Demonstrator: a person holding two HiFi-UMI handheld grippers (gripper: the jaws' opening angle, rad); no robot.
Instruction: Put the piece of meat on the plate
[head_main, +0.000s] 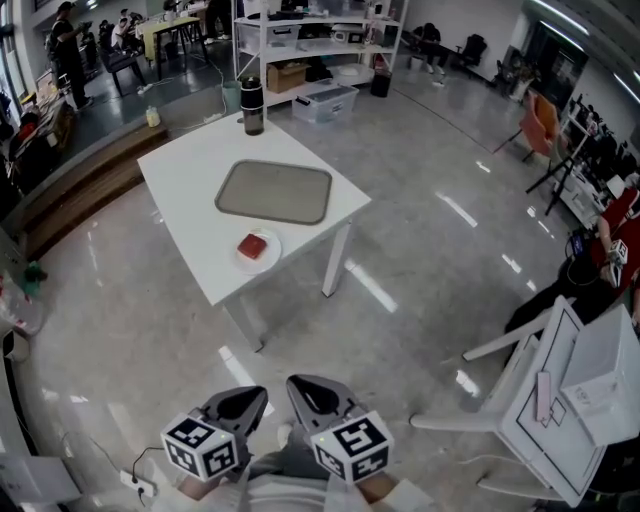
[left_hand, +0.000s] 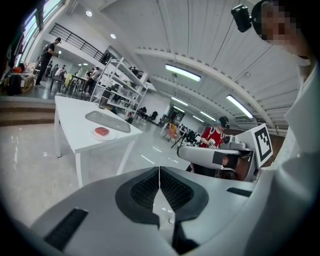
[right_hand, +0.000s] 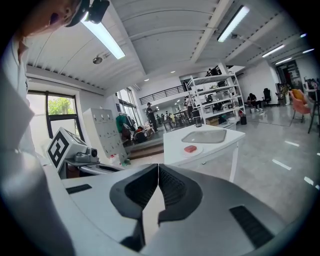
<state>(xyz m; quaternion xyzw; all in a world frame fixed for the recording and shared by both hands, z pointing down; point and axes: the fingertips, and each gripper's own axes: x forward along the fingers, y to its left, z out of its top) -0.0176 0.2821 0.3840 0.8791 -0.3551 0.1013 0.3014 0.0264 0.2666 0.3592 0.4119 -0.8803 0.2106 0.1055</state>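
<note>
The red piece of meat (head_main: 252, 246) lies on a small white plate (head_main: 259, 251) near the front edge of a white table (head_main: 190, 200), in front of a grey tray (head_main: 273, 192). Both grippers are far from the table, low over the floor, side by side and aimed roughly toward it. My left gripper (head_main: 245, 398) is shut and empty; its own view shows the meat (left_hand: 102, 131) in the distance past the meeting jaws (left_hand: 159, 172). My right gripper (head_main: 305, 386) is shut with nothing in it, and the meat (right_hand: 190, 148) shows small ahead of its jaws (right_hand: 158, 170).
A dark flask (head_main: 252, 105) stands at the table's far corner. A white chair (head_main: 500, 385) and a tilted white board (head_main: 560, 410) are on the right, near a person in red (head_main: 622, 235). Shelves (head_main: 320, 40) stand behind, a raised step (head_main: 80, 180) at left. Grey floor lies between me and the table.
</note>
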